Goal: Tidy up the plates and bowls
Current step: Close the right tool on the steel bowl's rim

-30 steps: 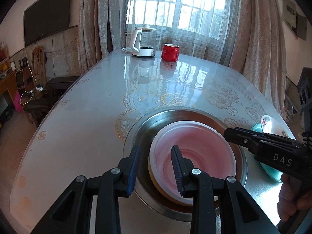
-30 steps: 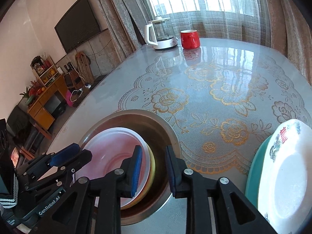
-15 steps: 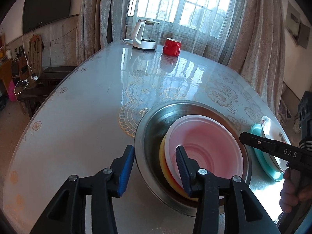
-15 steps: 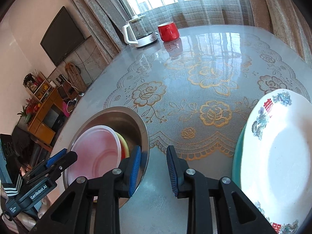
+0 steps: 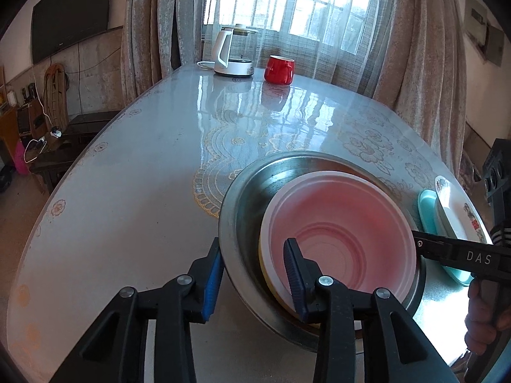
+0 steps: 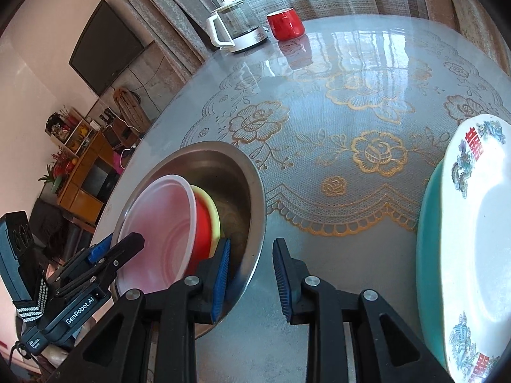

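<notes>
Left wrist view first: the steel basin (image 5: 252,188) is being straddled at its near rim by the left gripper (image 5: 252,274), one finger outside the metal, the other inside against the pink bowl (image 5: 341,223). Its jaws have just been closing, with the basin rim and the bowl edges between them, yet the pads are not being seen to press, so the jaws are being read as parted, not clamped. On the far side of the basin the right gripper (image 6: 250,276) is being lowered over the rim, one finger inside beside the yellow bowl (image 6: 212,210) and red bowl (image 6: 202,223), the other outside; a gap is showing there too, so no hold is being claimed. Beyond that side of the basin the white plate (image 6: 491,239) is being carried on the teal plate (image 6: 431,223). Risks are being weighed: if only thin metal is being pinched, the basin may be tipped as it is lifted and the nested bowls may be slid out; an uneven two-sided pull may be twisting it on the glossy table (image 5: 143,166). Both plates are being cropped by the frame edge, the basin floor is being hidden under the bowls, and actual pad contact is being lost behind the fingers.
</notes>
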